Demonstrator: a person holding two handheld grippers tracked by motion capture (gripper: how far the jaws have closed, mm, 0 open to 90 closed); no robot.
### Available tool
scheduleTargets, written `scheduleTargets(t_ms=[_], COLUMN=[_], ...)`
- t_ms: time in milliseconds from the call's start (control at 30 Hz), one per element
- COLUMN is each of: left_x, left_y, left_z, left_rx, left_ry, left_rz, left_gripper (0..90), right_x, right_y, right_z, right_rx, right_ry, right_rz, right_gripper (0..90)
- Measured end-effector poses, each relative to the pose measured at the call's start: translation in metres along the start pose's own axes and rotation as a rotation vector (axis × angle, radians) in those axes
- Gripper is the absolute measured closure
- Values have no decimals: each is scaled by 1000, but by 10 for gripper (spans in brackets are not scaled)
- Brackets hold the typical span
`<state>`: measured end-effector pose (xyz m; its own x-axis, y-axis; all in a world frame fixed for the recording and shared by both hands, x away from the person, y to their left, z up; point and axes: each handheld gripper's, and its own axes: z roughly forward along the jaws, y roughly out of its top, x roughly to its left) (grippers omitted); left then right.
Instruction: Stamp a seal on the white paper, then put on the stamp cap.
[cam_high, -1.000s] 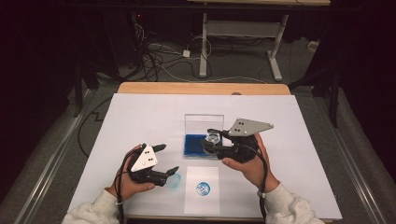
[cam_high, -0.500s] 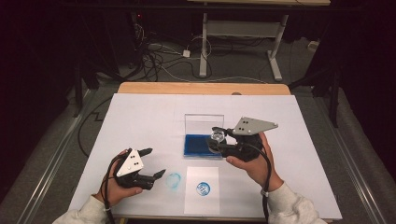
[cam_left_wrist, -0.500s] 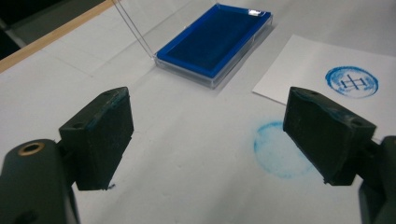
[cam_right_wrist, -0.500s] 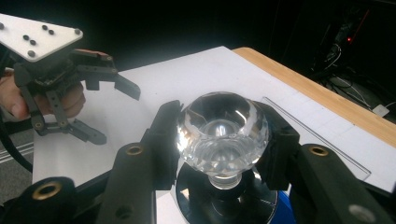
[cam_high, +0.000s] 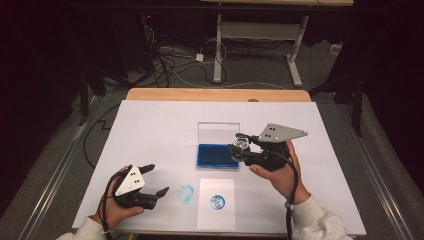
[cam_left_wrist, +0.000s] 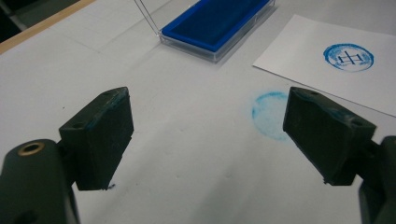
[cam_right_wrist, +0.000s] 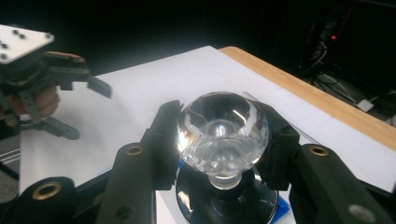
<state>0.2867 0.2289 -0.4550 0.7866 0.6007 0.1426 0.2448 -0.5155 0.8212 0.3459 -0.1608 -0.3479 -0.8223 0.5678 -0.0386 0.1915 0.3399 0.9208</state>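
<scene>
A stamp with a clear faceted knob (cam_high: 241, 144) and a dark round base is clamped between the jaws of my right gripper (cam_high: 243, 148), just above the right end of the blue ink pad (cam_high: 215, 155). In the right gripper view both jaws press the sides of the knob (cam_right_wrist: 222, 130). My left gripper (cam_high: 157, 178) rests open and holds nothing near the table's front left. Its pads (cam_left_wrist: 100, 135) stand wide apart over the white surface. A white card (cam_high: 216, 216) with a round blue print (cam_high: 217, 202) lies at the front centre.
A faint round blue smudge (cam_high: 185, 193) marks the white table cover (cam_high: 150, 130) between my left gripper and the card. The ink pad's clear lid (cam_high: 218, 131) stands up behind it. The table's wooden far edge (cam_high: 215, 94) borders a dark floor with cables.
My left gripper has drawn back to the left and toward the front edge, away from the blue smudge. The right gripper and the stamp have stayed in place.
</scene>
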Motion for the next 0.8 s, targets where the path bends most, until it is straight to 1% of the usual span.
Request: scheduleTargets(t_ms=[67,100,267,400,433,500,567,667,800], left_x=[1,1,0,1,1,1,0,-2,-3], left_y=[-1,-1,-2,-2,-2,-2,0,0,0], left_z=[0,0,4,5,6,7,8,9,8], left_rx=[-3,-4,13,16,21,23,24,31,30], left_ry=[0,-2,-12,-7,-5,-8,-12,-15,-15], left_rz=[-12,-15,-7,-15,-13,-9,-4,2,5], left_gripper=[160,159,160,160,160,160,160,160,160], right_x=[-3,-5,-17,-28,-31,-36,-40,-45,-50], right_y=[0,0,-7,-15,-19,-24,-31,-40,-50], right_z=[-2,-2,0,4,7,10,14,21,29], right_rx=[0,0,23,38,50,57,82,108,140], right_ry=[-6,-19,-76,-113,-124,-129,-139,-144,-155], right_rz=[6,7,10,41,47,64,68,93,102], right_gripper=[564,563,563,563,563,563,563,563,563])
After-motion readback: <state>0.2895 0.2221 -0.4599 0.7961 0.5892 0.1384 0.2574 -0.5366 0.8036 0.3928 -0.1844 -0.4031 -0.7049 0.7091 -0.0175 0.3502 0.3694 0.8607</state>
